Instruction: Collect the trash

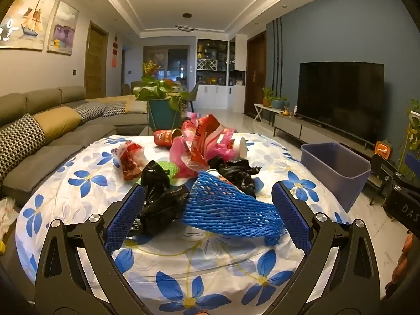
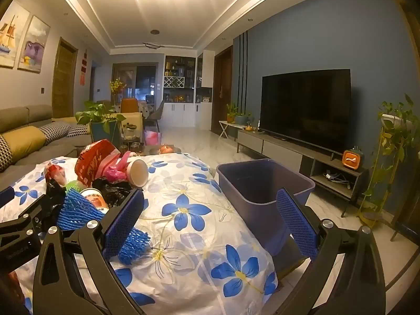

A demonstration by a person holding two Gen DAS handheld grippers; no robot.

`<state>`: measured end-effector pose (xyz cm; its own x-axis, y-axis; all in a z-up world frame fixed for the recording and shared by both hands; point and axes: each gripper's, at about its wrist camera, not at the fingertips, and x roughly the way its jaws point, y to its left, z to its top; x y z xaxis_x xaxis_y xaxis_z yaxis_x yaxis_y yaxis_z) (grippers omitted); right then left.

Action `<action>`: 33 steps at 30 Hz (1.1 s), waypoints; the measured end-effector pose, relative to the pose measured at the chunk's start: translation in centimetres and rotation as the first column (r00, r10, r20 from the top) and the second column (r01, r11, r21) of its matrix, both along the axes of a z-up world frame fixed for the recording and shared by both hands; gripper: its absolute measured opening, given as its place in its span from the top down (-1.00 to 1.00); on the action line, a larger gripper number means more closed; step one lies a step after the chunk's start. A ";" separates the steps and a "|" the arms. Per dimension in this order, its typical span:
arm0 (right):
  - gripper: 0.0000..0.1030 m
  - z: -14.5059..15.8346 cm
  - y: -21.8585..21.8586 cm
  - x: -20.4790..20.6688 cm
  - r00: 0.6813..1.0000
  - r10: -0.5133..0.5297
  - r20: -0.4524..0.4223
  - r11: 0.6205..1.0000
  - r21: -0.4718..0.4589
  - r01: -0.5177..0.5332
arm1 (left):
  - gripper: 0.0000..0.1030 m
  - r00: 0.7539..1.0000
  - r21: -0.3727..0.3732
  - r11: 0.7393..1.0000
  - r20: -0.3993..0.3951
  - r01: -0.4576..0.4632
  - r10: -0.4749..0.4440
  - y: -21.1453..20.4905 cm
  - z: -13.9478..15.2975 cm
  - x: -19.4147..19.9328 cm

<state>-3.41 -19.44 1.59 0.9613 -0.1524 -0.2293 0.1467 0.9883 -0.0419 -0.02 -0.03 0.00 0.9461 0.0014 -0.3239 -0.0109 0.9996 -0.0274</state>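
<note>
A heap of trash lies on the flower-print table (image 1: 78,183): a blue foam net (image 1: 231,207), black plastic bags (image 1: 160,197), pink and red bags (image 1: 199,141), a red cup (image 1: 165,137) and a crumpled red wrapper (image 1: 131,161). My left gripper (image 1: 207,210) is open, its blue pads on either side of the blue net and a black bag, not closed on them. My right gripper (image 2: 215,219) is open and empty over the table's right part (image 2: 189,210), with the blue net (image 2: 78,210) at its left. A purple bin (image 2: 262,183) stands beside the table.
A grey sofa (image 1: 39,136) runs along the left. A potted plant (image 1: 162,105) stands behind the table. A TV (image 2: 307,105) on a low cabinet lines the right wall, with a plant stand (image 2: 388,157) nearby. The bin also shows in the left wrist view (image 1: 333,168).
</note>
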 end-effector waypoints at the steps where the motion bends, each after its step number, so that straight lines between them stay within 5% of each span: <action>1: -0.90 0.0 0.0 0.0 1.000 0.001 -0.003 1.000 -0.001 -0.001 | -0.87 1.000 0.000 1.000 0.001 0.000 0.000 0.0 0.0 0.0; 33: -0.90 0.4 -0.3 0.2 1.000 0.001 -0.001 1.000 0.005 -0.001 | -0.87 1.000 0.000 1.000 0.010 -0.002 0.002 -0.6 0.7 -0.1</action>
